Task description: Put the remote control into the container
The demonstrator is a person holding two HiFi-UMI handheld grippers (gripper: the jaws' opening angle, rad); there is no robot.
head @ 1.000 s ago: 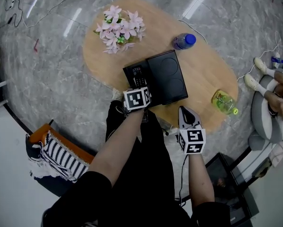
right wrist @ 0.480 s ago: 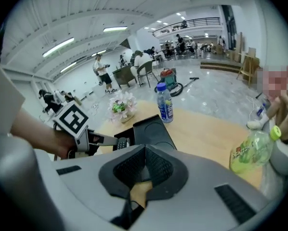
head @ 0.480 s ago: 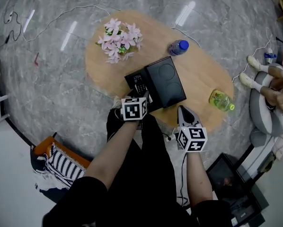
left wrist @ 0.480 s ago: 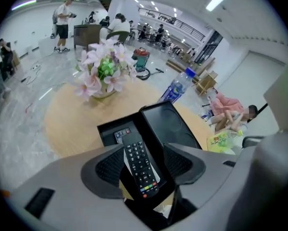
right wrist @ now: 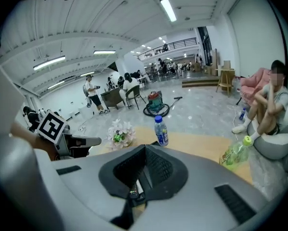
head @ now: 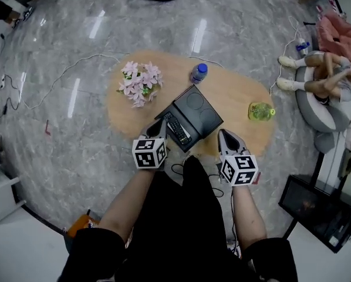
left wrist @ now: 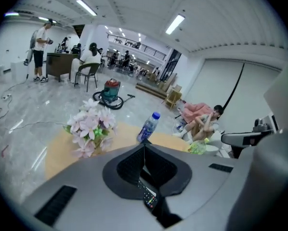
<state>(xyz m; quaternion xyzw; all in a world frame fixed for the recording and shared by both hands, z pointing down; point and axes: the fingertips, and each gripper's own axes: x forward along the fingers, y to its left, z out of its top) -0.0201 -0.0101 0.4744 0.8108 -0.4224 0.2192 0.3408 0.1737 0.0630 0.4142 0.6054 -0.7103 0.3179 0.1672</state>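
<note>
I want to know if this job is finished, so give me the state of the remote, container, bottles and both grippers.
Remote: lying in the container.
Container: open, on the table.
Blue-cap bottle: upright, capped.
Green bottle: capped, seemingly on its side.
Left gripper: shut, jaws just closed, nothing between them.
Right gripper: shut, empty.
</note>
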